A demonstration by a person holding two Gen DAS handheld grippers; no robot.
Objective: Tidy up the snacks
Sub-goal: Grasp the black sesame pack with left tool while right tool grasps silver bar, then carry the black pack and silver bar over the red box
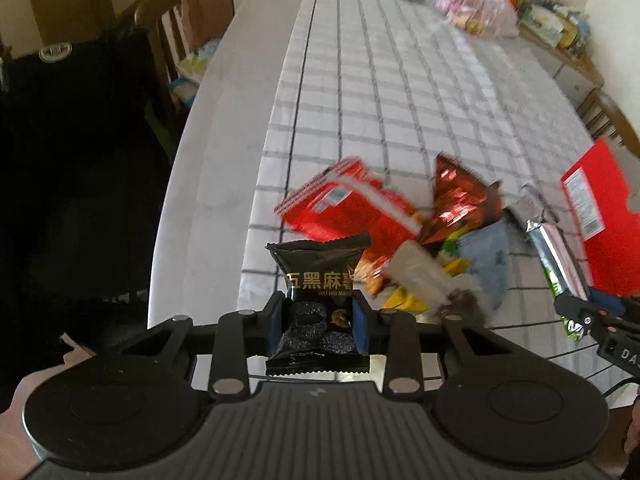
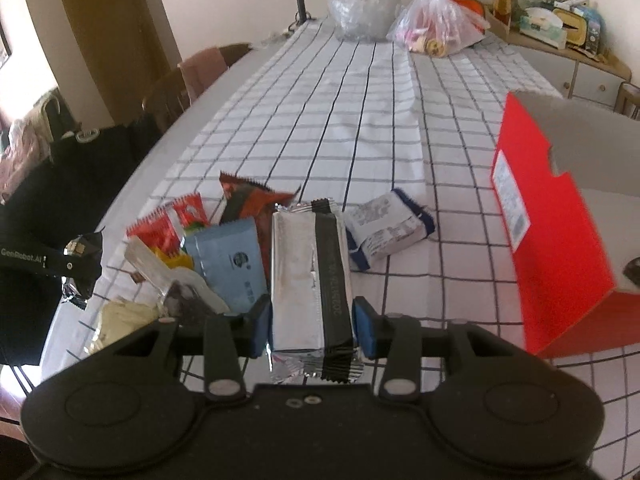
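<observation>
Silver foil with 1 black stripe covers the long packet (image 2: 312, 276) clamped between the blue pads of the right gripper (image 2: 312, 322); its long axis runs straight ahead, along the fingers, and it is lifted clear of the checked cloth (image 2: 360, 128). The left gripper (image 1: 318, 320) is likewise closed on a small black packet (image 1: 318, 296) printed with gold characters, held upright between its pads. The open red box (image 2: 556, 240) stands on the right-hand side of the table, forward and to the right of the silver packet and near it, with its pale inner wall facing the camera. That box looks the likely place for the snacks, so the right hand is the nearer of the 2 and would need only a short swing rightward, perhaps turning the packet so its length fits the box. The black packet lies well apart from the box, across the heap of loose snacks (image 2: 208, 248) near the table's front-left edge. A white and blue packet (image 2: 386, 228) lies alone on the cloth between heap and box. The left-hand view is blurred, so finer detail there cannot be told.
</observation>
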